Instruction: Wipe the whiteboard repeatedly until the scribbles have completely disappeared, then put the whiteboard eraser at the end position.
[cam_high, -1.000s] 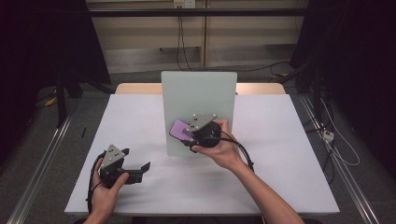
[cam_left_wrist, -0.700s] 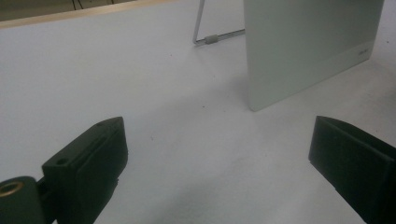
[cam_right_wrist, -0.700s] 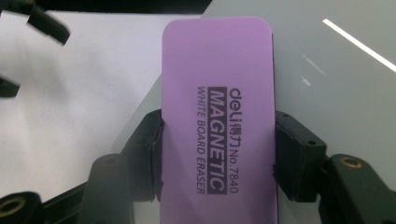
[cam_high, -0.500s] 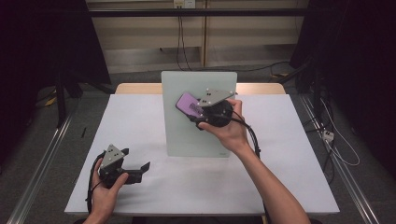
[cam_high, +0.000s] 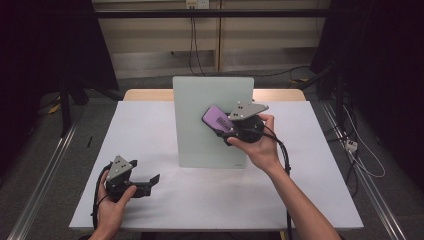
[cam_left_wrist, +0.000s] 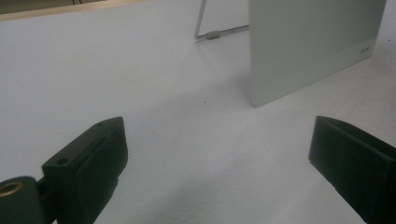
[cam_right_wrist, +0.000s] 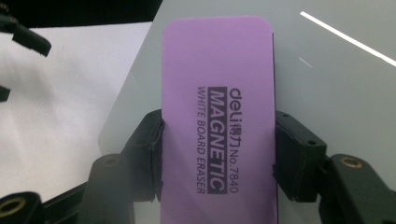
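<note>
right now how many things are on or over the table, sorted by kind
purple rectangular magnetic whiteboard eraser: 1
pale glass-like upright whiteboard panel on a wire stand: 1
black hand-held gripper: 2, left hand-held gripper and right hand-held gripper
total: 4

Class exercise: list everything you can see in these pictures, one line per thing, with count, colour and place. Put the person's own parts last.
whiteboard eraser: one, purple, printed "MAGNETIC WHITE BOARD ERASER", clamped between the right gripper's jaws, in front of the board.
whiteboard: one, pale grey-green, propped upright on a wire stand at the table's far middle.
table: one, white top with a wooden far edge.
cables: several, dark, on the floor right of the table.
left gripper: one, black, jaws apart, low over the table's near left.
right gripper: one, black, raised at the board.
hands: two, one on each gripper.
</note>
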